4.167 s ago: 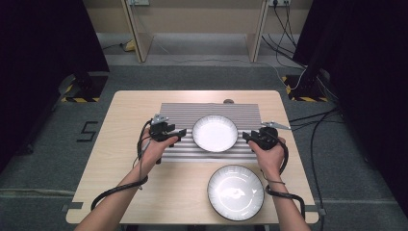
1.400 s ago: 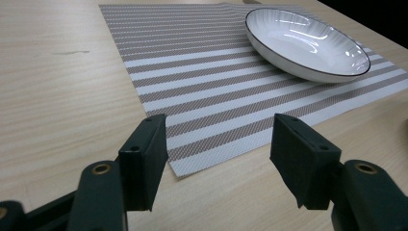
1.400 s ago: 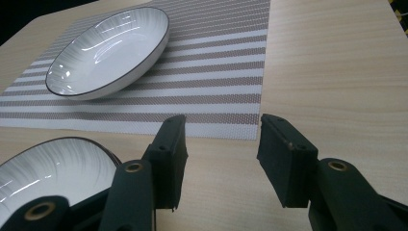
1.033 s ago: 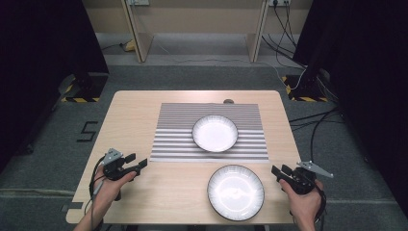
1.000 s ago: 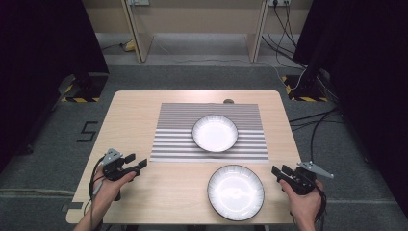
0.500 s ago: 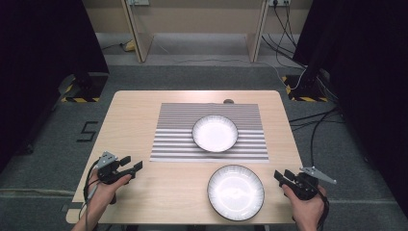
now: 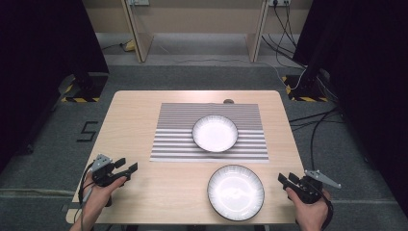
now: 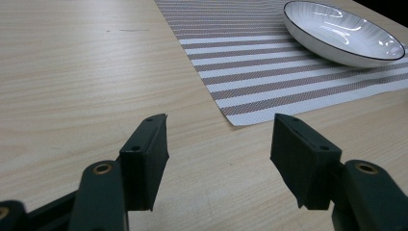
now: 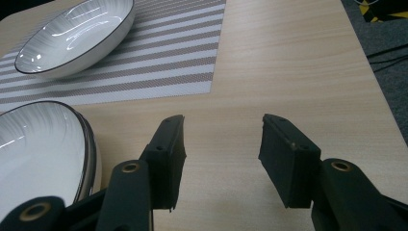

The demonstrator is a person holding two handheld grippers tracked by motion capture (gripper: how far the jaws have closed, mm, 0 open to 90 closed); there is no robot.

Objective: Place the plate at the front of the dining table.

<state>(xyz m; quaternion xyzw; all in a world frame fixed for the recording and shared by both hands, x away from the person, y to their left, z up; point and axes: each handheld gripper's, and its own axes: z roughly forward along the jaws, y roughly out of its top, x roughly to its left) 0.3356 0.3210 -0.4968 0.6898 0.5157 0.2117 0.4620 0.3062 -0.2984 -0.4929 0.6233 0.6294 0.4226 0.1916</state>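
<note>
Both grippers sit near the table's front edge; left gripper (image 7: 126,166) and right gripper (image 7: 286,179) each have jaws spread wide, holding nothing; near bowl (image 7: 235,192) rests on bare wood just left of the right gripper; far bowl (image 7: 215,133) on the striped mat (image 7: 175,130).

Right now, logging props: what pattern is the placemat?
Brown-and-white stripes on the placemat, clearest in the left gripper view.

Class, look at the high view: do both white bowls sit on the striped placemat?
No, one bowl sits on the striped placemat, while the nearer bowl rests on the bare wooden table.
</note>
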